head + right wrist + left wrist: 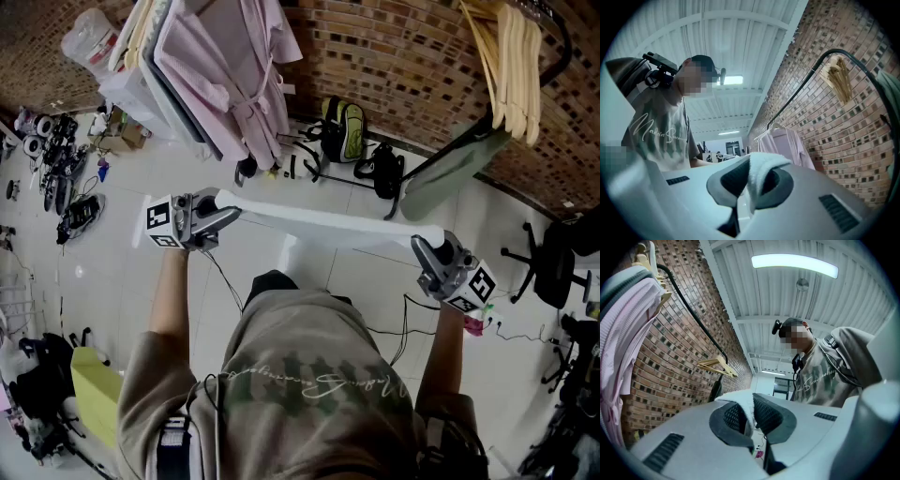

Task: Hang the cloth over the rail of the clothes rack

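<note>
In the head view a white cloth (328, 223) is stretched flat between my two grippers at chest height. My left gripper (221, 217) is shut on its left end, and my right gripper (427, 253) is shut on its right end. The left gripper view shows a cloth edge (744, 405) pinched between the dark pads of that gripper (751, 417). A thick fold of cloth (761, 169) is clamped in the right gripper (753, 183). The black rack rail (555, 54) curves above at the right and carries wooden hangers (514, 66). It also shows as a rail (693, 315) and a rail (806, 79).
A pink robe (234, 75) hangs at the upper left and a green garment (459, 169) at the right, both before the brick wall (394, 47). Bags (342, 127) lie on the floor by the wall. An office chair (553, 262) stands far right, a yellow-green box (94, 394) at lower left.
</note>
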`<state>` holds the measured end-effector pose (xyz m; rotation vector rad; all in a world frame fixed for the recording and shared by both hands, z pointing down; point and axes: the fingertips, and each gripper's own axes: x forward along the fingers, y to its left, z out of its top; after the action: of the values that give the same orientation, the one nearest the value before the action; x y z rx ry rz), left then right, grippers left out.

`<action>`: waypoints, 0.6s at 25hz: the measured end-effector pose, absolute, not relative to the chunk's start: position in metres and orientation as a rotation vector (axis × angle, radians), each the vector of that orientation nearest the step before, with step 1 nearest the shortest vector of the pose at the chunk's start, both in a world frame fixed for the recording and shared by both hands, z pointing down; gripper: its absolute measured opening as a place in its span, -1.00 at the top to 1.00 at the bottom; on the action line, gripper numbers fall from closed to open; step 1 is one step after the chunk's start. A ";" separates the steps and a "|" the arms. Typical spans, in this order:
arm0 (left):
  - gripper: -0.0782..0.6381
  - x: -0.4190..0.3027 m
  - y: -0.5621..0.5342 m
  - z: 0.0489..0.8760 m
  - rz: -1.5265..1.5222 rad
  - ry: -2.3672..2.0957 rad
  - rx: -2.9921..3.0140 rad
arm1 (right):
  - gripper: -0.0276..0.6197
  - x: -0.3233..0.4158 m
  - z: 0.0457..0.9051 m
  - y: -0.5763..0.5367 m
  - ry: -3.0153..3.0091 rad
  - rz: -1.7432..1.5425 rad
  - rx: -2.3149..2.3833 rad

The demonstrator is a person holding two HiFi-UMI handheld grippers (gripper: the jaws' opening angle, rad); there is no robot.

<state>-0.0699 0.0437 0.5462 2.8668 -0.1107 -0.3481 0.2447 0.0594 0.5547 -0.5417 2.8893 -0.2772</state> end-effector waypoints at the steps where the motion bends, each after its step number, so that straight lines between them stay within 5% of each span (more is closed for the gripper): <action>1: 0.74 -0.067 0.041 0.548 -0.351 -0.120 2.862 | 0.85 0.247 0.554 0.057 2.884 -0.281 -0.539; 15: 0.74 -0.062 -0.067 0.541 -0.326 -0.015 2.839 | 0.85 0.253 0.560 -0.049 2.808 -0.383 -0.705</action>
<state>-0.0615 -0.0667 0.5414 2.8386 -0.0148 -0.3257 0.2527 -0.0488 0.5601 -0.7052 2.8075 -0.3835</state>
